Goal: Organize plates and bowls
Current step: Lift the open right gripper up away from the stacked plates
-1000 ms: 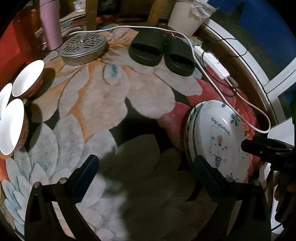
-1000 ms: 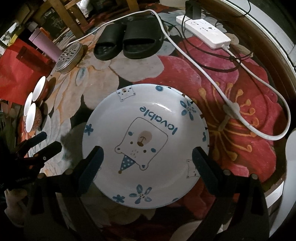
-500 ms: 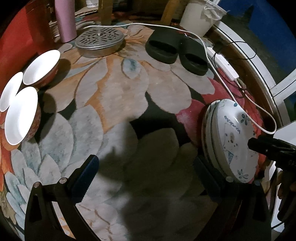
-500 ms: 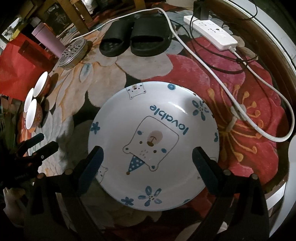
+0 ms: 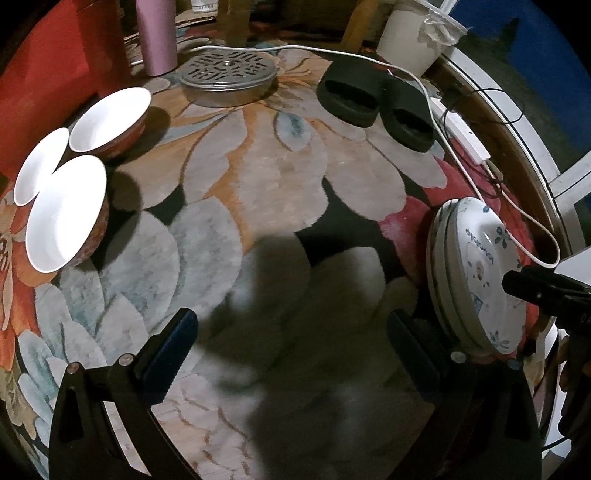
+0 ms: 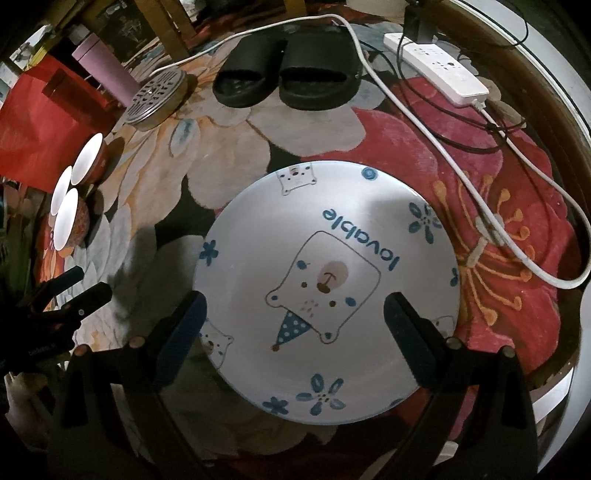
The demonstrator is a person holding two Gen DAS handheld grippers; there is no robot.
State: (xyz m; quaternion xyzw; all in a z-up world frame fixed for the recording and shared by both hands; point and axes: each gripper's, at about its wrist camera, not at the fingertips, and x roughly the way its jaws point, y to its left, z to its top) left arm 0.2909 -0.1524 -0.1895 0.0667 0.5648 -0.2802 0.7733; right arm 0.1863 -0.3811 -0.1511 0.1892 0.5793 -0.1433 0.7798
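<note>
I've swung my spread, empty left gripper [image 5: 288,350] toward the three white-lined red bowls [image 5: 66,214]; my right gripper [image 6: 295,332] hovers spread over the stacked bear-print plates [image 6: 332,258].

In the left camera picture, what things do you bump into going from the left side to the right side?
Three white bowls → pink bottle → round metal lid with holes → black slippers → stack of bear plates

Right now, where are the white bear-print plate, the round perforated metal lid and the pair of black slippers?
White bear-print plate [image 6: 332,236]: right wrist view, bare area below the lettering.
Round perforated metal lid [image 5: 228,70]: left wrist view, centre of its slotted top.
Pair of black slippers [image 6: 317,79]: right wrist view, strap of the right-hand slipper.
</note>
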